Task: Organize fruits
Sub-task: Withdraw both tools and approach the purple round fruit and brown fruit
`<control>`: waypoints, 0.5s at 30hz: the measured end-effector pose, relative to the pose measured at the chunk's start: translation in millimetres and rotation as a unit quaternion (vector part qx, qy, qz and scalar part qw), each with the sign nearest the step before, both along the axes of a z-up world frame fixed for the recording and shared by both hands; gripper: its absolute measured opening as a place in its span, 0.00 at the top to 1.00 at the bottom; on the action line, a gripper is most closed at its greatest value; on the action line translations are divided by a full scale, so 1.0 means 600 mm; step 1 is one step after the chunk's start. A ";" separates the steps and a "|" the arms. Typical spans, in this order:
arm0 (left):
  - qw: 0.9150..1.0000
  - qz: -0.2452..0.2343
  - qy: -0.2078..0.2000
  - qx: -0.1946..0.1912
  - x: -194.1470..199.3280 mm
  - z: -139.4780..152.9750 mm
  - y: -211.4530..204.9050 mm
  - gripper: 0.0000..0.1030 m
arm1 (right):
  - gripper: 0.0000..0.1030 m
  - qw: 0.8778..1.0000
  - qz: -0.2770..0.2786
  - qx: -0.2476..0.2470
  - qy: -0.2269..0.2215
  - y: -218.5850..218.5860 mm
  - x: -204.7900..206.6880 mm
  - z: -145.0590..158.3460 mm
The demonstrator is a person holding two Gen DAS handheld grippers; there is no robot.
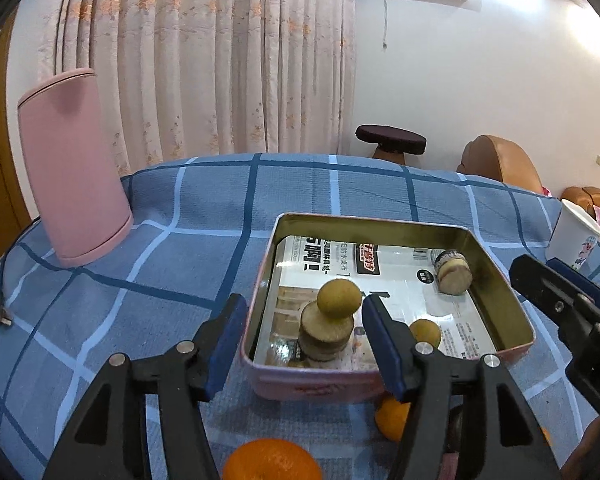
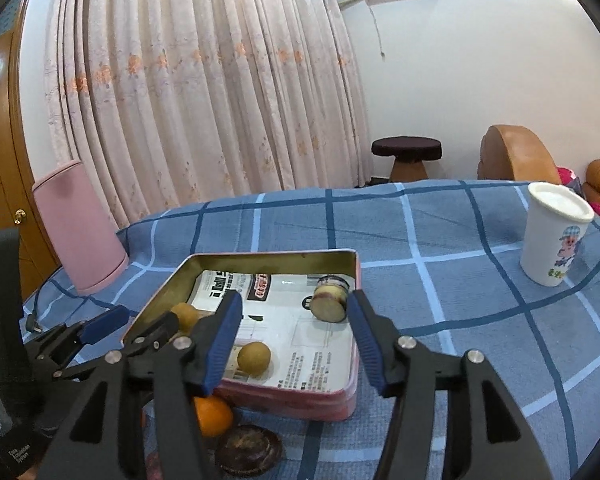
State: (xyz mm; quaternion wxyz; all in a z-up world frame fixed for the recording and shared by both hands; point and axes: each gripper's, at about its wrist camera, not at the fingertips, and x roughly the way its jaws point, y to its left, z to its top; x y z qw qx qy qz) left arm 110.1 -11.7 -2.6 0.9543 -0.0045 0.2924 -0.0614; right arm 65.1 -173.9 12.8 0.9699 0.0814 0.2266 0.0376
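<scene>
While both grippers hover with jaws apart, the fruit lies partly sorted.
Left gripper (image 1: 304,344) holds nothing above the pink tin (image 1: 500,288), near a longan (image 1: 338,299) sitting on a cut slice (image 1: 326,334); right gripper (image 2: 296,340) holds nothing over the tin's right side. Oranges (image 1: 274,460) lie outside, on the blue checked cloth (image 1: 180,248).

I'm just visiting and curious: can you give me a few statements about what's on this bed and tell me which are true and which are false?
1. Both grippers, left gripper and right gripper, are open and hold nothing. True.
2. The tin tray holds no fruit. False: two round brownish fruits lie inside it.
3. An orange lies outside the tray, on the checked cloth. True.
4. The white cup is tipped on its side. False: it stands upright.
5. The pink cylinder stands inside the tray. False: it stands apart.
</scene>
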 end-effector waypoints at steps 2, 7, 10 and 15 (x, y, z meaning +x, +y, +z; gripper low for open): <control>1.000 0.003 0.000 -0.003 -0.005 0.000 0.004 0.40 | 0.44 1.000 -0.003 -0.002 -0.003 -0.001 -0.008 -0.001; 1.000 0.006 -0.008 0.001 -0.025 0.000 0.009 0.40 | 0.44 1.000 -0.006 -0.004 -0.009 0.000 -0.026 -0.001; 1.000 0.005 -0.012 0.004 -0.038 0.001 0.011 0.40 | 0.44 1.000 -0.008 -0.008 -0.012 0.001 -0.036 -0.002; 1.000 0.003 -0.015 0.004 -0.058 0.002 0.014 0.40 | 0.44 1.000 -0.012 -0.011 -0.013 0.000 -0.054 -0.005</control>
